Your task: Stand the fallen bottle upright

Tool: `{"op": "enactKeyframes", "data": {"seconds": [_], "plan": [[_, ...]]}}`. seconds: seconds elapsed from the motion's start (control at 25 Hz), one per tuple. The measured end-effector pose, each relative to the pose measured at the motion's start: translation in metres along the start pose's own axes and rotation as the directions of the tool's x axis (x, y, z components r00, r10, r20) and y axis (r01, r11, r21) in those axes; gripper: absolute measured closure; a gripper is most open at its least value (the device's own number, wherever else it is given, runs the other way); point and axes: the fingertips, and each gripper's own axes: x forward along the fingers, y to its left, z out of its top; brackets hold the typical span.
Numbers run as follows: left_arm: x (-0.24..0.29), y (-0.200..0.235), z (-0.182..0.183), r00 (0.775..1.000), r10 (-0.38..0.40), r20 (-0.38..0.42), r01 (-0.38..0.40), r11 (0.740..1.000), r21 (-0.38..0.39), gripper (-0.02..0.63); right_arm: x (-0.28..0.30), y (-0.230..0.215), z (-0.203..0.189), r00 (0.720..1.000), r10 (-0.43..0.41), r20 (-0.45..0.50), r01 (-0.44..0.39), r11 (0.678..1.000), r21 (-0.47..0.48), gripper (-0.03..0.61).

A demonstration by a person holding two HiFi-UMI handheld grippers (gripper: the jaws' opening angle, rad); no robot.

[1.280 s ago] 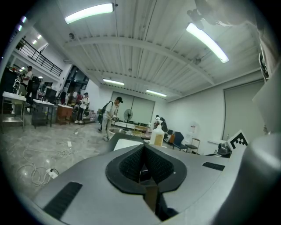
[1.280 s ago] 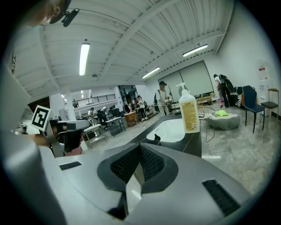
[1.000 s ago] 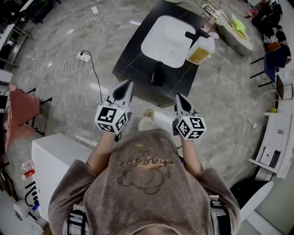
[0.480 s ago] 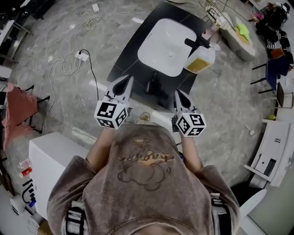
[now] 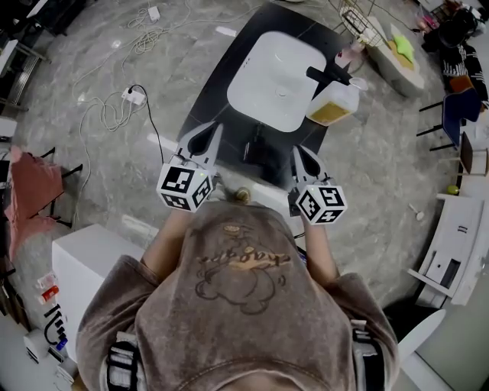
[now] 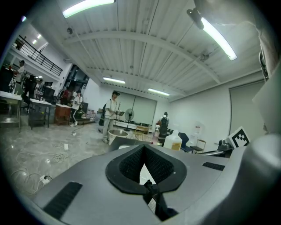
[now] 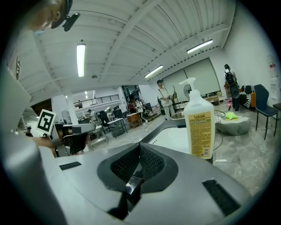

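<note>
A black counter [image 5: 214,92] carries a white sink basin [image 5: 271,72] with a black faucet [image 5: 327,74]. A small dark bottle [image 5: 252,145] lies on the counter near its front edge; it shows through the jaw gap as a dark bottle [image 6: 153,203] with a pale label and as a dark bottle [image 7: 131,186]. A white pump bottle [image 5: 333,102] of yellow liquid stands upright right of the basin, also in view as the pump bottle [image 7: 199,126]. My left gripper [image 5: 215,133] and right gripper [image 5: 297,153] hover at the front edge, either side of the lying bottle, both shut and empty.
Cables and a power strip [image 5: 130,95] lie on the marble floor to the left. A white cabinet [image 5: 84,267] stands at lower left, chairs [image 5: 458,107] and white furniture at the right. A wire basket [image 5: 359,23] sits behind the counter. People [image 6: 110,115] stand far off.
Both grippers have moved forward together, from short of the counter to its front edge. The counter and sink have come closer in the head view. Both jaws stay shut.
</note>
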Motion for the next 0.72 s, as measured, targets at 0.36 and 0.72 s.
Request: {"op": "enactKeyframes", "data": {"seconds": [0.36,0.72], "plan": [[0.02,0.018,0.004,0.997,-0.074,-0.02,0.074,0.997,0.007,0.595,0.02,-0.001,0.01,0.997,-0.071,0.026,0.071,0.997,0.019,0.58],[0.033,0.027,0.003,0.993,-0.119,-0.026,0.119,0.993,0.001,0.595,0.037,0.002,0.003,0.997,-0.08,-0.023,0.081,0.995,0.056,0.503]]}}
